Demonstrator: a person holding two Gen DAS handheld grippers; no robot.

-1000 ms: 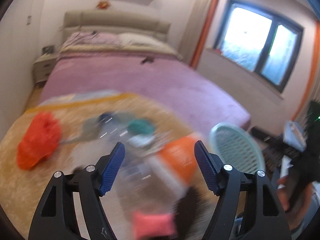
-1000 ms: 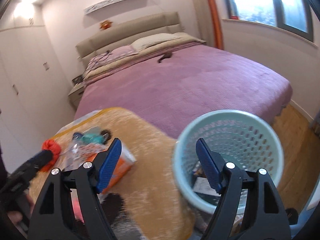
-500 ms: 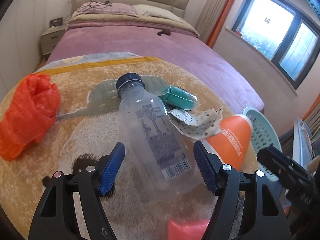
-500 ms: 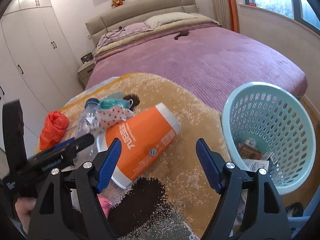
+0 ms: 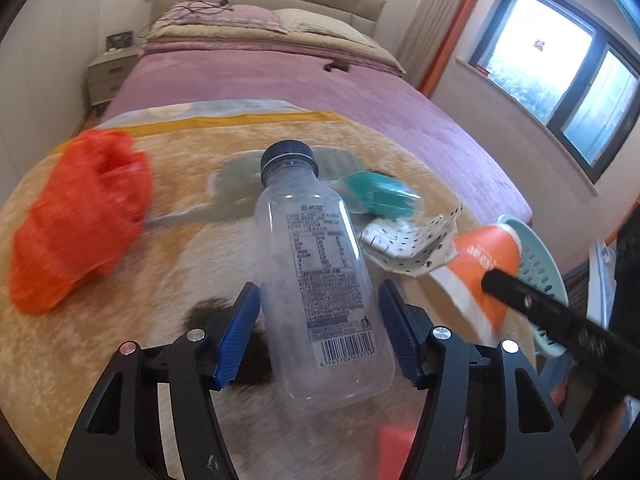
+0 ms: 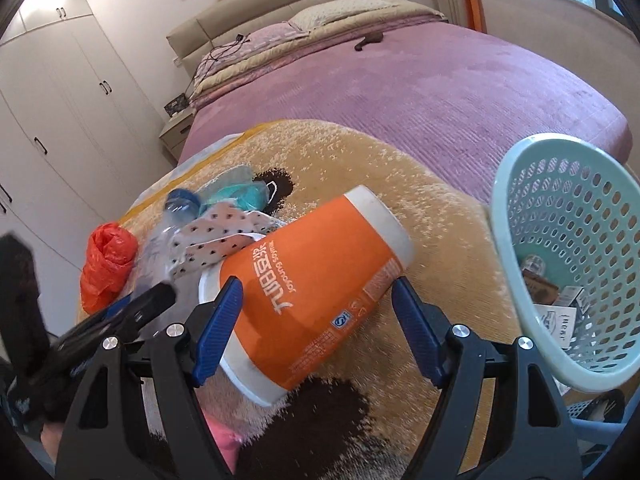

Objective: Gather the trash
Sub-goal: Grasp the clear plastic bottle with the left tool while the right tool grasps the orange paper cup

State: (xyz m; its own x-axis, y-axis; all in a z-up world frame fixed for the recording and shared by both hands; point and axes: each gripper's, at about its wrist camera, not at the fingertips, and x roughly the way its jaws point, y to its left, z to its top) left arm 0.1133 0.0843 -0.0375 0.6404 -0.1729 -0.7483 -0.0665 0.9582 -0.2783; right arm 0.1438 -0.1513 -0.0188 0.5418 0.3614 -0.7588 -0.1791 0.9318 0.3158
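In the left wrist view, a clear plastic bottle [image 5: 320, 280] is seen lying on the plush blanket [image 5: 120, 360] between the pads of the left gripper [image 5: 320, 332], whose jaws have just been closing and are not yet pressed on it. In the right wrist view, an orange paper cup [image 6: 312, 292] is framed by the wide-open right gripper [image 6: 316, 328], ungripped, with the mint laundry-style basket [image 6: 516, 240] just beside the blanket.

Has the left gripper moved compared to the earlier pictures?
Yes. The left gripper came down toward the beige plush blanket; its jaws, just closing, now flank the clear plastic bottle lying there.
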